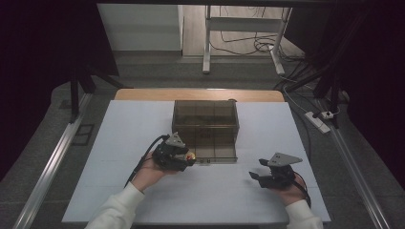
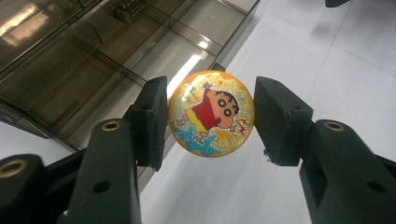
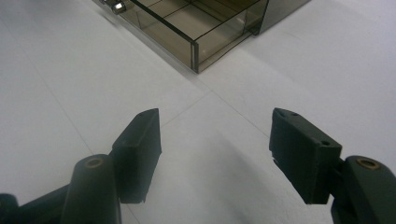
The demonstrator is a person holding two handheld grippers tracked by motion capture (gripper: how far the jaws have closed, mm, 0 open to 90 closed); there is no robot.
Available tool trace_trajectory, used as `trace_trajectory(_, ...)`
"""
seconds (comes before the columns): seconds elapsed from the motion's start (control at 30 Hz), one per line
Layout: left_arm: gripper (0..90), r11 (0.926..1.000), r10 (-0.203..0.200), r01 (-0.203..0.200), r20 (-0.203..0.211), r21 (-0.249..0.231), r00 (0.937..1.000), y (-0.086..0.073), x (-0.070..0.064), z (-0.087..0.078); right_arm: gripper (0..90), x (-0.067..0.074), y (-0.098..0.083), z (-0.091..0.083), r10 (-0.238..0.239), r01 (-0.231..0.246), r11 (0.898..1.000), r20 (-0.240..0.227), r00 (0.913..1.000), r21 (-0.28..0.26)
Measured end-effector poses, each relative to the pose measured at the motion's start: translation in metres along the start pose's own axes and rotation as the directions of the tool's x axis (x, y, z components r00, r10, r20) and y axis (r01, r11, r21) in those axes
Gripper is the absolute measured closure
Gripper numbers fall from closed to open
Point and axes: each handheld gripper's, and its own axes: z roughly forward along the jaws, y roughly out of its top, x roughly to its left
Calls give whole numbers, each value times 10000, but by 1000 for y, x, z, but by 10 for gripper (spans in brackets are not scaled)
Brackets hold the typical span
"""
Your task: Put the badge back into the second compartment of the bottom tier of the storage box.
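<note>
A glittery orange ball [image 2: 211,113] with a cartoon child printed on it sits between the jaws of my left gripper [image 2: 210,119], and both pads press its sides. In the high view the ball [image 1: 192,154] hangs at the near left corner of an open drawer [image 1: 215,148]. The drawer is pulled out of a smoky translucent box [image 1: 205,114]. My left gripper [image 1: 190,157] is held by a hand in a white sleeve. My right gripper [image 1: 256,169] rests low over the white table to the right, open, with nothing between its jaws [image 3: 215,140].
The drawer [image 2: 93,60] is split into several compartments and has a small metal knob [image 3: 116,6] on its front. White table surface [image 1: 119,143] spreads on all sides of the box. Beyond the far edge are a desk frame and cables [image 1: 248,43] on the floor.
</note>
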Motion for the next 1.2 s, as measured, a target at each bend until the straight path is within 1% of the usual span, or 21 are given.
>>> trace_trajectory(0.3, 473, 9995, -213, 211, -70, -220, 9997, 2, 5, 2, 345, 0, 0, 0, 17, -17, 10000, 12, 10000, 0)
trace_trajectory(0.6, 473, 9991, -287, 283, -134, -329, 9995, 7, 9, 6, 344, 0, 0, 0, 6, -6, 10000, 21, 10000, 28)
trace_trajectory(1.03, 473, 9989, -274, 268, -165, -382, 9995, 17, 11, 20, 343, 0, 0, 1, -16, 16, 10000, 28, 10000, 65)
trace_trajectory(1.2, 473, 9985, -364, 354, -235, -415, 9991, 19, 14, 25, 344, 0, 0, 1, -15, 15, 10000, 17, 10000, 53)
